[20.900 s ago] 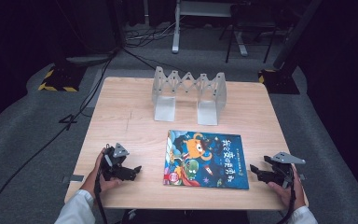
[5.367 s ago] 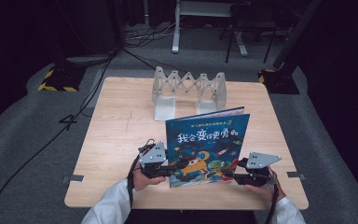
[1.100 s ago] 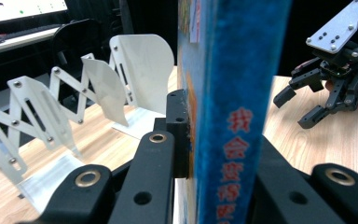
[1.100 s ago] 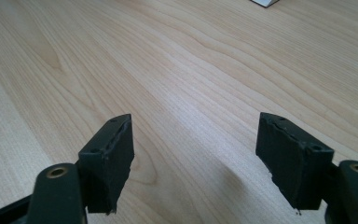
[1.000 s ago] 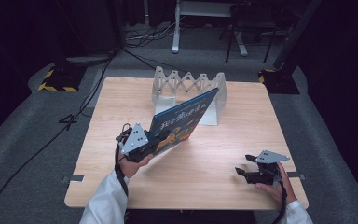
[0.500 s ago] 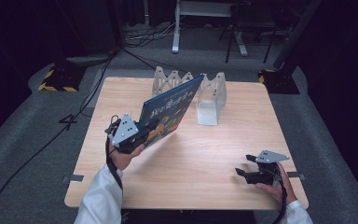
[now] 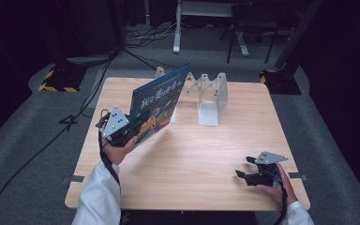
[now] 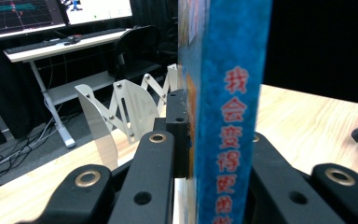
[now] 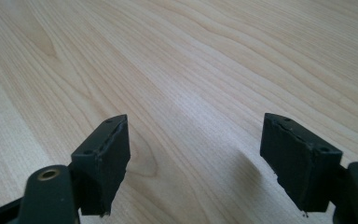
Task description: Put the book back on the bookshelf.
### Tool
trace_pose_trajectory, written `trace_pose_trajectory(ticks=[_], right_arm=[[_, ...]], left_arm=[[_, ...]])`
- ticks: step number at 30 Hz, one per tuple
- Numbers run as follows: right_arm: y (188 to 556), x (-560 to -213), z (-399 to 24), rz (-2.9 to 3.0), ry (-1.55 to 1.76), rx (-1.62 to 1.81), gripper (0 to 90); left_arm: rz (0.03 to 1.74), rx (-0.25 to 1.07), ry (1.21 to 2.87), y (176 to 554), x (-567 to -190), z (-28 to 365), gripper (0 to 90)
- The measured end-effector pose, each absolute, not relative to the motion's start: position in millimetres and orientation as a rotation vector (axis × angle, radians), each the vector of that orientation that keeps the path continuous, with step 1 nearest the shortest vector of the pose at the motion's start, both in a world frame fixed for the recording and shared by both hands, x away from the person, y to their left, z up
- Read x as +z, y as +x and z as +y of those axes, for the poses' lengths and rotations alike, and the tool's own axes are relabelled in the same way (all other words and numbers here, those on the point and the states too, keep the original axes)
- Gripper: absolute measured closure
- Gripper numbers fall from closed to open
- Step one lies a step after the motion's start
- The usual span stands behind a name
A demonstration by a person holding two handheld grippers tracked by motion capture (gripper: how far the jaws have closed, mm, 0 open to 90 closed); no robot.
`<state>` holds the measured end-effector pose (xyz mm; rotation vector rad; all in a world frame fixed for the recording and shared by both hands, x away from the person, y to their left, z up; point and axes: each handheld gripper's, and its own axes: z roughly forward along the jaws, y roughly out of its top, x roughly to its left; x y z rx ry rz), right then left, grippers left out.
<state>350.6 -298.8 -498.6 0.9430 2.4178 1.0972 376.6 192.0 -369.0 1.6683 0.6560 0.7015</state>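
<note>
A blue picture book (image 7: pixel 158 104) with red characters on its cover stands tilted above the table's left half. My left gripper (image 7: pixel 132 129) is shut on its lower corner and holds it in the air. In the left gripper view the book's spine (image 8: pixel 228 112) rises between the two black jaws, with the silver accordion rack (image 8: pixel 121 105) just beyond it. That rack (image 7: pixel 206 93) stands at the table's far middle, partly hidden by the book. My right gripper (image 7: pixel 243 172) rests open near the front right corner, with bare wood between its fingertips (image 9: pixel 107 158).
The wooden table (image 7: pixel 192 154) has free room across its middle and front. Beyond its far edge lie cables, a desk frame and dark floor. A yellow-black striped block (image 7: pixel 56 82) sits on the floor at far left.
My left gripper has carried the book up and toward the rack, standing it more upright. The right gripper has stayed put, open.
</note>
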Motion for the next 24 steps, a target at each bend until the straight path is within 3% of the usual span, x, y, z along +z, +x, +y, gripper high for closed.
trace_pose_trajectory(ticks=[24], right_arm=[[351.6, -502.4, -297.8, 2.44, 0.936, 1.062, 23.9]], left_arm=[[0.749, 0.719, 1.67, 412.7, -364.8, 192.0, 82.9]])
